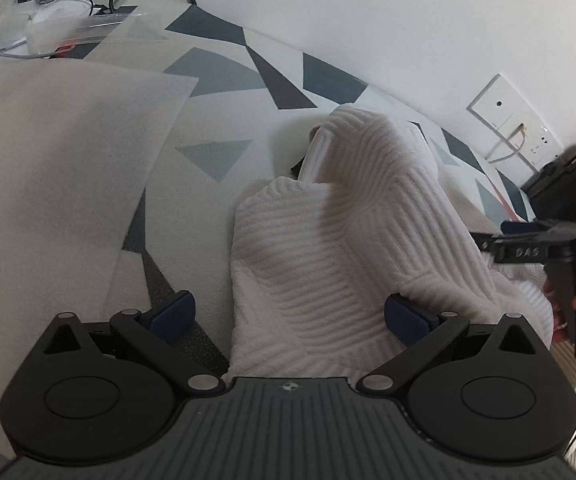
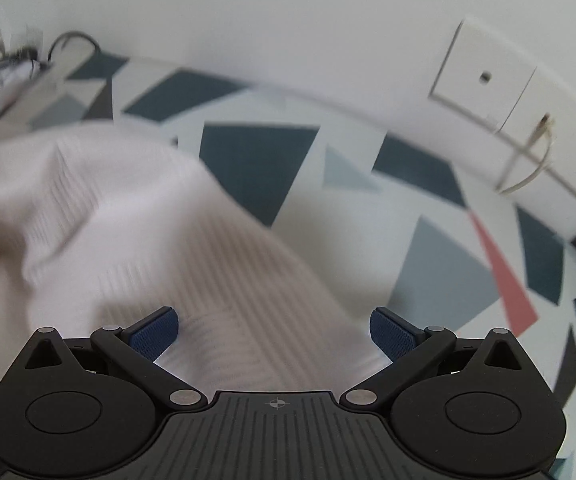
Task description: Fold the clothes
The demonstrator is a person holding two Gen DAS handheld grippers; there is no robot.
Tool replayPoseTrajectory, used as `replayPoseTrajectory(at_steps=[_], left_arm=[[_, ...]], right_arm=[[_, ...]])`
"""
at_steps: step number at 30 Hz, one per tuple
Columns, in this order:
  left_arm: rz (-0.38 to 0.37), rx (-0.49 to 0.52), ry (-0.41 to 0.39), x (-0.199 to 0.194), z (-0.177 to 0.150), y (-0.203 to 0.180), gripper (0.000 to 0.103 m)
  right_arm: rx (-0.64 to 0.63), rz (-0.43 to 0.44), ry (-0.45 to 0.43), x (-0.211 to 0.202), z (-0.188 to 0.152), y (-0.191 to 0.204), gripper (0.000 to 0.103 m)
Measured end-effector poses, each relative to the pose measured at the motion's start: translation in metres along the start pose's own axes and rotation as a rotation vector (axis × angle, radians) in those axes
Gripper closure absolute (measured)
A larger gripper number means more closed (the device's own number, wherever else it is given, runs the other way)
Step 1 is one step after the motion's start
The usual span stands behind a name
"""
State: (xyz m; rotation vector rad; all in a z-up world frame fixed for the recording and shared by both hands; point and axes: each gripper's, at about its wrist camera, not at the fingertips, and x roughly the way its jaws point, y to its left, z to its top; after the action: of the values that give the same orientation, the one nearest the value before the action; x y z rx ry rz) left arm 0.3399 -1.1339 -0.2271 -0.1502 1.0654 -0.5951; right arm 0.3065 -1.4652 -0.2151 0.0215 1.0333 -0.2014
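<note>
The patterned cloth (image 1: 223, 68) is lying under a rumpled white ribbed garment (image 1: 328, 240), heaped at centre, unfolded. The left gripper (image 1: 290, 314) is hanging spread at six o'clock over its hem. The right gripper (image 2: 273, 332), also spread, is hovering over it. Likely step: grasping edges; both need to pinch matching corners.

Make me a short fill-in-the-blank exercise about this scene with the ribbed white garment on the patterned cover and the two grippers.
1. The ribbed white knit garment lies bunched on a cover printed with grey and dark blue ____.
2. The left gripper has its jaws ____, holding nothing.
3. The pads of the right gripper are coloured ____.
4. The white socket plate is mounted on the ____.

Missing words: triangles; open; blue; wall
</note>
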Motion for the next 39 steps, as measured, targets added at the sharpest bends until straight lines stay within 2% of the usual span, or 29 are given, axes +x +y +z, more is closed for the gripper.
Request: replayPoseTrajectory(at_steps=[6,12,17,20,21,22,23,24,27,29,30,31,32,33,34,39], left_arm=[[0.006,-0.032,-0.023,-0.001,-0.001,0.001,0.000],[0.021,-0.070,-0.082,-0.002,-0.009,0.000,0.000],[0.041,0.034,-0.065,0.002,-0.007,-0.008,0.001],[0.010,0.013,-0.077,0.003,-0.004,-0.002,0.006],[0.002,0.001,-0.076,0.003,-0.002,-0.001,0.015],[-0.004,-0.011,-0.073,0.003,0.000,0.001,0.037],[-0.011,-0.024,-0.070,0.003,0.002,0.002,0.048],[-0.018,-0.030,-0.065,0.005,0.004,0.001,0.052],[-0.042,-0.036,-0.052,0.010,0.007,-0.003,0.052],[-0.059,-0.041,-0.042,0.013,0.009,-0.007,0.056],[-0.067,-0.043,-0.038,0.015,0.011,-0.008,0.066],[-0.073,-0.025,-0.045,0.015,0.013,-0.013,0.089],[-0.077,0.003,-0.057,0.015,0.017,-0.018,0.095],[-0.082,0.030,-0.070,0.015,0.020,-0.024,0.095],[-0.087,0.058,-0.082,0.014,0.024,-0.030,0.095],[-0.186,0.176,-0.231,-0.022,0.051,-0.059,0.097]], right_arm=[[0.072,0.047,-0.025,0.007,-0.004,-0.007,0.001],[0.095,0.050,-0.058,0.007,-0.008,-0.008,0.001],[0.087,0.055,-0.095,0.005,-0.016,-0.009,0.001],[0.063,0.068,-0.103,0.001,-0.022,-0.011,0.002],[0.058,0.074,-0.101,-0.001,-0.024,-0.012,0.003],[0.052,0.081,-0.099,-0.004,-0.027,-0.013,0.006],[0.047,0.087,-0.098,-0.006,-0.029,-0.014,0.008],[0.046,0.093,-0.097,-0.009,-0.032,-0.016,0.012],[0.052,0.101,-0.095,-0.018,-0.042,-0.024,0.022],[0.050,0.108,-0.098,-0.026,-0.050,-0.027,0.036],[0.038,0.114,-0.104,-0.031,-0.053,-0.029,0.052],[0.023,0.111,-0.109,-0.036,-0.056,-0.029,0.068],[0.010,0.103,-0.112,-0.042,-0.059,-0.030,0.075],[0.013,0.087,-0.126,-0.049,-0.062,-0.033,0.086],[0.021,0.068,-0.144,-0.056,-0.065,-0.037,0.090],[0.188,-0.075,-0.278,-0.109,-0.087,-0.075,0.093]])
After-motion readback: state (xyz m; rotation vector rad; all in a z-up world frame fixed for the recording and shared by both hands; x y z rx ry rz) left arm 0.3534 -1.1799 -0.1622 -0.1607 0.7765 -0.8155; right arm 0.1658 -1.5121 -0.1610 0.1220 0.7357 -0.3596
